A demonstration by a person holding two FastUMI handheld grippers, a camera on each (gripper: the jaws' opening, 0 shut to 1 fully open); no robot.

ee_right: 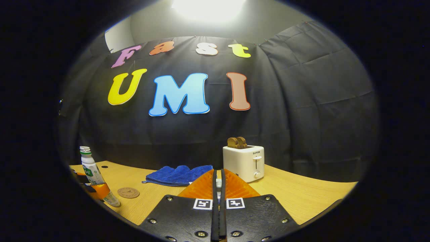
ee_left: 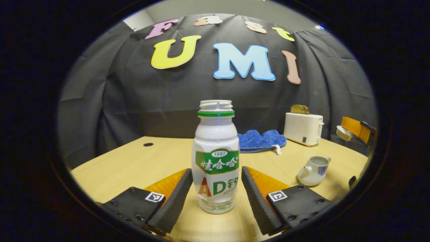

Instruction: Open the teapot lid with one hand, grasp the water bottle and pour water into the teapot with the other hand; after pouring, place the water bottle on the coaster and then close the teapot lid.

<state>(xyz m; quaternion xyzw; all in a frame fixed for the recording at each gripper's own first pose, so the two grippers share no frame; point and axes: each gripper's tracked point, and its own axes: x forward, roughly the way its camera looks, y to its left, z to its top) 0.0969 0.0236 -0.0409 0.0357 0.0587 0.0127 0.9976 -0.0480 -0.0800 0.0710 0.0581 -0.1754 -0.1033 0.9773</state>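
An uncapped white water bottle with a green label stands upright on the table, between the fingers of my left gripper. The gripper is open: one finger touches the bottle, the other is a sliver off it. To the right sits the white teapot with its top uncovered. Above and beyond it, my right gripper holds the white lid in the air. In the right gripper view my right gripper is shut on the lid. The bottle stands just left of a round brown coaster.
A white toaster with toast in it stands at the back of the wooden table, with a blue cloth beside it. A small cable hole lies at the back left. The black booth wall closes the far side.
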